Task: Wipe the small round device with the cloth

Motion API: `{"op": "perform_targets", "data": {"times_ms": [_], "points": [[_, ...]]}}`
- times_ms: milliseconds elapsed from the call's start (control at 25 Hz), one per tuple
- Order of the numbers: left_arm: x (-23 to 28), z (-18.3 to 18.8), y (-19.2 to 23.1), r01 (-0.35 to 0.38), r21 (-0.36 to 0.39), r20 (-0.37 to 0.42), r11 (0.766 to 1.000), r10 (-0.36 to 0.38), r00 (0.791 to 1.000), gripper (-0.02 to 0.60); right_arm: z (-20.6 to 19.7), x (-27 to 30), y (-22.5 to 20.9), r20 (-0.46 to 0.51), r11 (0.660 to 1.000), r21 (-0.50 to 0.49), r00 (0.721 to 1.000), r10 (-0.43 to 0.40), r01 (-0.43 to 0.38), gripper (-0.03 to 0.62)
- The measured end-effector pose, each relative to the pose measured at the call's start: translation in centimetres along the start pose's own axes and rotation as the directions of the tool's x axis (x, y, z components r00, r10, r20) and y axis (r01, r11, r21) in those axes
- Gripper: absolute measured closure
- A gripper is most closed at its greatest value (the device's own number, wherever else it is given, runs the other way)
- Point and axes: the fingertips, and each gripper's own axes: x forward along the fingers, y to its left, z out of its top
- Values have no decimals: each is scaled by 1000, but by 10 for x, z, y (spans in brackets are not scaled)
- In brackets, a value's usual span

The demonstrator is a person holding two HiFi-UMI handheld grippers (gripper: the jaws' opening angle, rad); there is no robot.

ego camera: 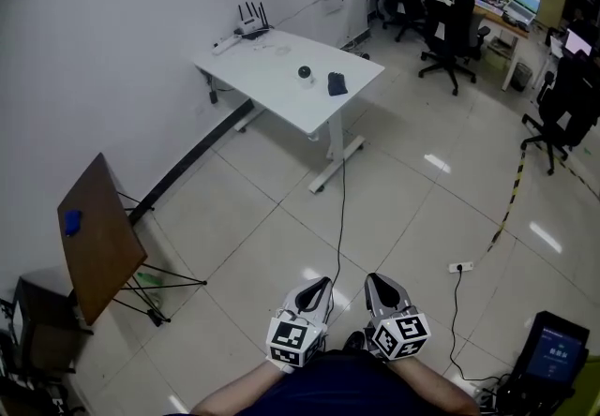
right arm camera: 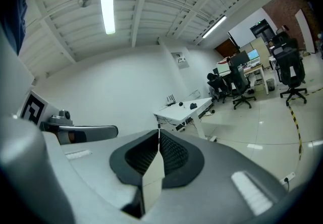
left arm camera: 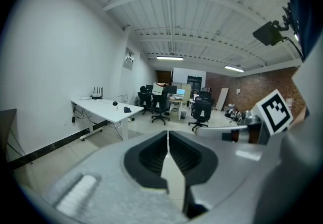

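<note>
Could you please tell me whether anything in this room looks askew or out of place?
Yes: the brown tabletop near the left wall tilts steeply on its black frame, as if folded or tipped. Nothing else stands out.

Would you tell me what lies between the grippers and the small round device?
Head view: open tiled floor with a thin black cable running toward the white table, where the small round device sits.

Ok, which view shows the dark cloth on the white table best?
The head view: the cloth lies in plain sight beside the small round device, seen from above. Both gripper views show it only as a tiny dark speck far off.
</note>
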Motion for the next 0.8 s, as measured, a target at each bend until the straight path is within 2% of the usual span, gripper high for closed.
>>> {"op": "perform_targets", "data": {"times_ms": [160,360,800], "points": [[15,3,19,18,-11,3,1000,-18,1000,572,2,23,-1,-11,1000,-14,1000,-12,12,580],[36,14,50,67,-32,24,997,-66,998,571,15,54,-4,-6,997,-44,998,-68,68,580],[61,51,134,175,-84,68,981,-169,983,557,31,132,28,-37,982,-100,985,-167,163,579]]}}
